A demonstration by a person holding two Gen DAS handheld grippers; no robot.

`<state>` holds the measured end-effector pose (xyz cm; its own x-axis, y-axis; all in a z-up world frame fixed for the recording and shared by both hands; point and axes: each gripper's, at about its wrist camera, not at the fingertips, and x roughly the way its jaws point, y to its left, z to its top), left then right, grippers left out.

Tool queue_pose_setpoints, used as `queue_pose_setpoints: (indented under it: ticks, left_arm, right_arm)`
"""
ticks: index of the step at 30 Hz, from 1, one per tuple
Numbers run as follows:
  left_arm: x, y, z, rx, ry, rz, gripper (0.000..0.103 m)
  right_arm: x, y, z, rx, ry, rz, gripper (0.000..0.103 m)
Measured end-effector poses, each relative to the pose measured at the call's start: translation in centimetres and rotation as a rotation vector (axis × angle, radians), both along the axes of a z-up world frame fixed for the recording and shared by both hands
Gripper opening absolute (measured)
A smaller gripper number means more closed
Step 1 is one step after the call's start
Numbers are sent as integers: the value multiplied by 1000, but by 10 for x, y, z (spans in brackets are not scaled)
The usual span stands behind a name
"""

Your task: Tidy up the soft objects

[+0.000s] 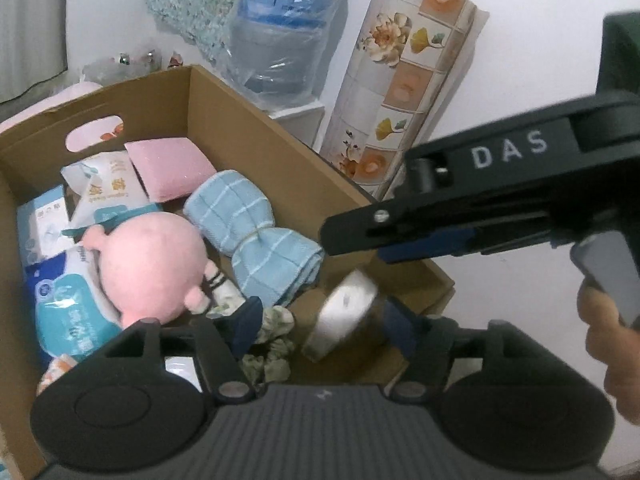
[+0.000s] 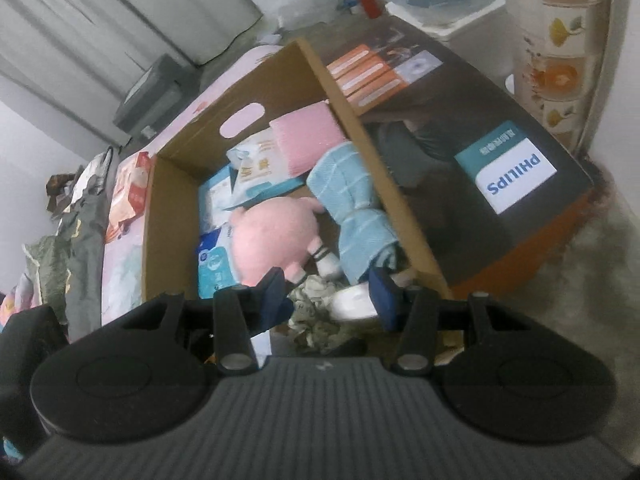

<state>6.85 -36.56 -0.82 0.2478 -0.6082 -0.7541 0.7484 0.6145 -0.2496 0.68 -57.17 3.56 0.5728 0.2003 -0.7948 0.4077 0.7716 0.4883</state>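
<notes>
An open cardboard box (image 1: 224, 96) holds a pink plush toy (image 1: 152, 264), a blue checked towel tied in the middle (image 1: 256, 236), a pink cloth pad (image 1: 172, 168), tissue packs (image 1: 68, 312), a white tissue roll (image 1: 344, 312) and a greenish crumpled cloth (image 1: 272, 344). My left gripper (image 1: 324, 320) is open above the box's near end, with the roll between its fingers, apart from them. My right gripper (image 2: 332, 296) is open over the same corner, above the roll (image 2: 354, 304) and the cloth (image 2: 316, 300). The right gripper also shows in the left wrist view (image 1: 352, 236), its jaws nearly together there.
A water jug in plastic (image 1: 280, 36) and a floral roll (image 1: 404, 80) stand behind the box by the wall. The box has a dark printed side (image 2: 480, 160). It sits on a pink surface with clothes (image 2: 80, 216) and a snack pack (image 2: 128, 196) to its left.
</notes>
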Motion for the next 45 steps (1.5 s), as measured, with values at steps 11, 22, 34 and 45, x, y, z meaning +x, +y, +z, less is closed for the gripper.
queue_pose_setpoints:
  ticks: [11, 22, 34, 45]
  left_arm:
    - [-13, 51, 51, -79, -121, 38, 88]
    - [-26, 152, 83, -84, -319, 156, 103]
    - [-38, 247, 75, 167, -414, 475, 103]
    - [-36, 291, 70, 163, -401, 696, 103]
  right_arm:
    - [-35, 20, 27, 8, -181, -52, 51]
    - [-80, 76, 41, -19, -381, -104, 76]
    - [-57, 191, 37, -254, -404, 48, 93]
    - [-56, 257, 54, -494, -391, 95, 102]
